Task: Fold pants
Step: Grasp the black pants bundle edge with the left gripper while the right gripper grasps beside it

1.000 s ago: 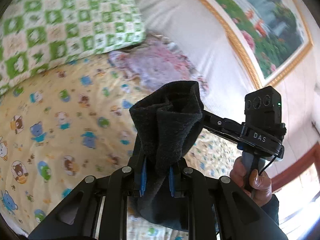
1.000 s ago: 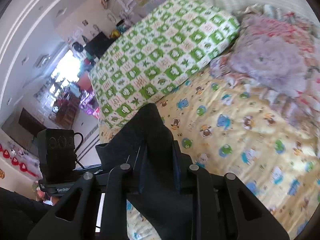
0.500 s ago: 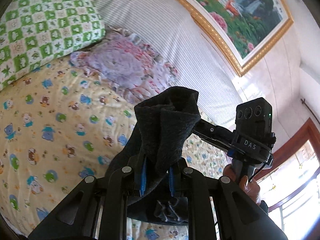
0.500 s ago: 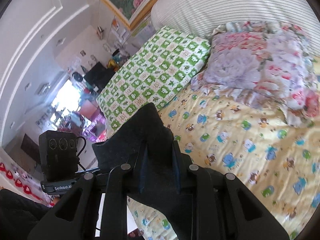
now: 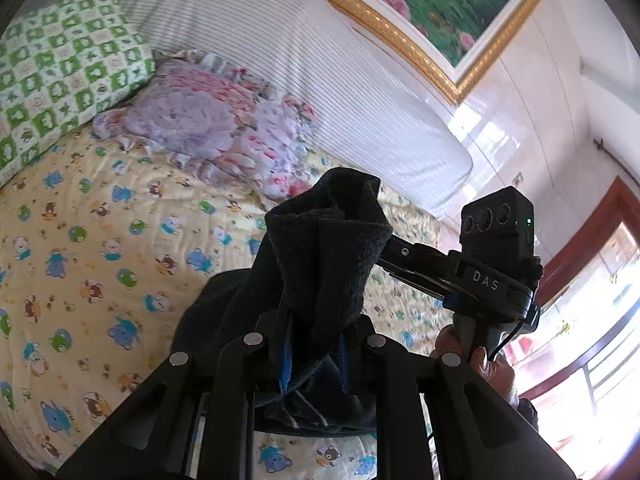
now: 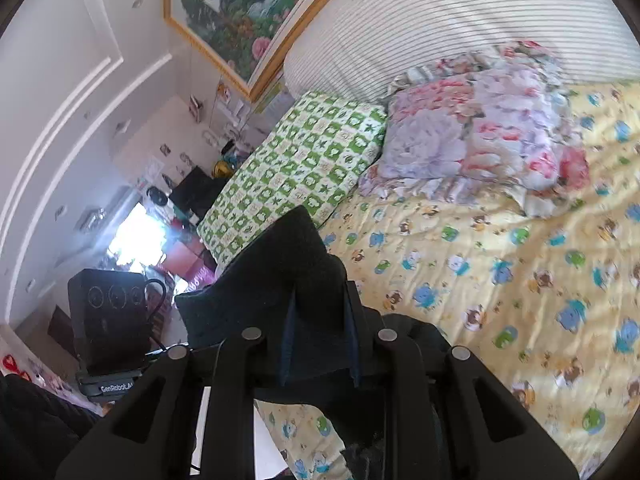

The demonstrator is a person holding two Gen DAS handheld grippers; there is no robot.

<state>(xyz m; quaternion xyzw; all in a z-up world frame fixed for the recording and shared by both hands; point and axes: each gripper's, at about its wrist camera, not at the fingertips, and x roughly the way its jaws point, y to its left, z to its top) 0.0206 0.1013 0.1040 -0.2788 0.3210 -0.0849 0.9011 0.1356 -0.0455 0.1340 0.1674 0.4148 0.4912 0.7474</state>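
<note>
The pants (image 5: 324, 256) are dark, fleecy fabric, held up above the bed by both grippers. My left gripper (image 5: 312, 360) is shut on a bunched edge of the pants, which stick up past its blue pads. My right gripper (image 6: 318, 344) is shut on another edge of the pants (image 6: 280, 276). The rest of the cloth hangs down below both grippers and is partly hidden. The right gripper's body with its camera block (image 5: 496, 248) shows in the left wrist view, and the left one's block (image 6: 108, 312) shows in the right wrist view.
The bed has a yellow cartoon-bear sheet (image 5: 80, 248). A green checked pillow (image 5: 60, 92) and a floral pillow (image 5: 200, 120) lie at its head against a striped headboard (image 5: 320, 64). A framed picture (image 5: 432, 4) hangs above. A window (image 5: 592, 320) is at right.
Both grippers have lifted and tilted upward with the pants; the views now show more of the headboard, picture and wall. Both grips on the cloth are unchanged.
</note>
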